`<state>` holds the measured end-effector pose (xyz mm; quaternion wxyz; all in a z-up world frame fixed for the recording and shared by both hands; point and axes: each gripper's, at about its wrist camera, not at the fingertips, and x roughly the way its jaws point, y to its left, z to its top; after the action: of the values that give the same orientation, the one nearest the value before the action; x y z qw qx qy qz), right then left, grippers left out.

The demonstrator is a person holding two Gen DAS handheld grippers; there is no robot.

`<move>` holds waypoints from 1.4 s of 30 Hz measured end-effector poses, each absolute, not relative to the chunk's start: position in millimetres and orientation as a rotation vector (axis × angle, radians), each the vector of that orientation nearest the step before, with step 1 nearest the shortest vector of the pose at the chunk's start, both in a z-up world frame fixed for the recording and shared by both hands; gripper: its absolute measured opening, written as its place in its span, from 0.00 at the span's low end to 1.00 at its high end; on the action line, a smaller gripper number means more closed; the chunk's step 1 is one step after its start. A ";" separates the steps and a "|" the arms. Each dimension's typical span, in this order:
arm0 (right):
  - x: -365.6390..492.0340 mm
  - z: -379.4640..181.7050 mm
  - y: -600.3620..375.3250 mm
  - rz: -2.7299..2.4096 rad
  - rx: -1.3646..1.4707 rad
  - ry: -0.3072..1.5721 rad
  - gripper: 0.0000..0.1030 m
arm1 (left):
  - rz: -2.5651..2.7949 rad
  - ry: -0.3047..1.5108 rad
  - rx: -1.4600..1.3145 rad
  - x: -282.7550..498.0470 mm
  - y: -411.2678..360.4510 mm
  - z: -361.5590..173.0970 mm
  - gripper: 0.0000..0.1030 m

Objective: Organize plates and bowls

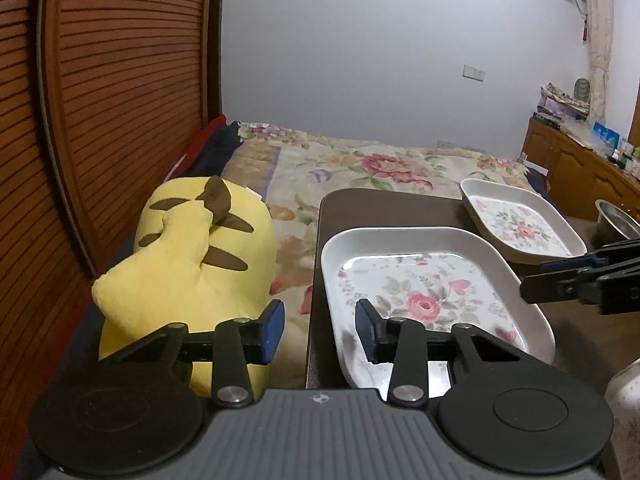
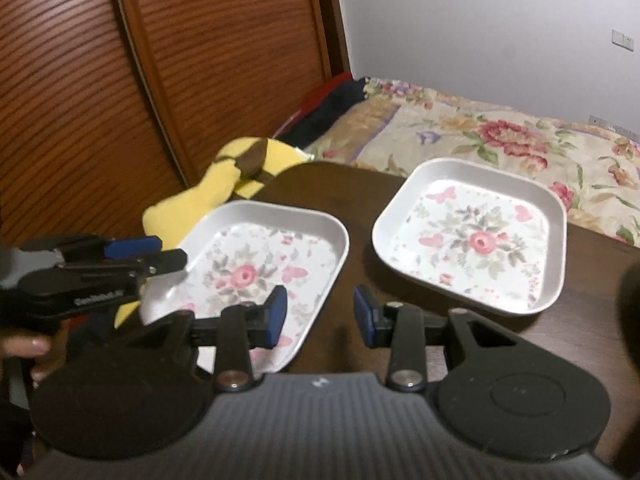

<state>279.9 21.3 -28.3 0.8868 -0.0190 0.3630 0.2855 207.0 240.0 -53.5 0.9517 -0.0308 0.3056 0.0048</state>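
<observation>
Two square white plates with a pink rose print lie on a dark brown table (image 2: 352, 200). The near plate (image 1: 424, 296) (image 2: 264, 276) is at the table's left edge. The far plate (image 1: 520, 220) (image 2: 476, 236) lies to its right. My left gripper (image 1: 320, 328) is open and empty; its right finger hangs over the near plate, its left finger off the table edge. It shows in the right wrist view (image 2: 160, 256) at that plate's left rim. My right gripper (image 2: 320, 312) is open and empty, above the gap between the plates, and shows in the left wrist view (image 1: 560, 276).
A yellow plush toy (image 1: 192, 248) lies left of the table on a floral bedspread (image 1: 360, 168). A slatted wooden door (image 1: 120, 80) stands at the left. A metal bowl (image 1: 616, 220) sits at the far right, and a pale floral object (image 1: 624, 408) at the lower right.
</observation>
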 end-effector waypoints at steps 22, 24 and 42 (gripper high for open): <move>292.2 -43.6 33.1 0.609 -0.050 0.818 0.24 | -0.014 0.636 -0.075 207.8 237.9 -61.2 0.20; 292.6 -43.6 34.3 0.611 -0.053 0.818 0.23 | -0.019 0.637 -0.074 207.0 236.0 -60.9 0.16; 292.7 -44.6 31.9 0.626 -0.027 0.825 0.14 | -0.035 0.643 -0.090 204.9 232.7 -60.7 0.12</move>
<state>292.7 31.9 -44.6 0.8690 -0.0130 0.3941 0.2990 204.9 232.7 -60.7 0.9476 -0.0442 0.3159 -0.0172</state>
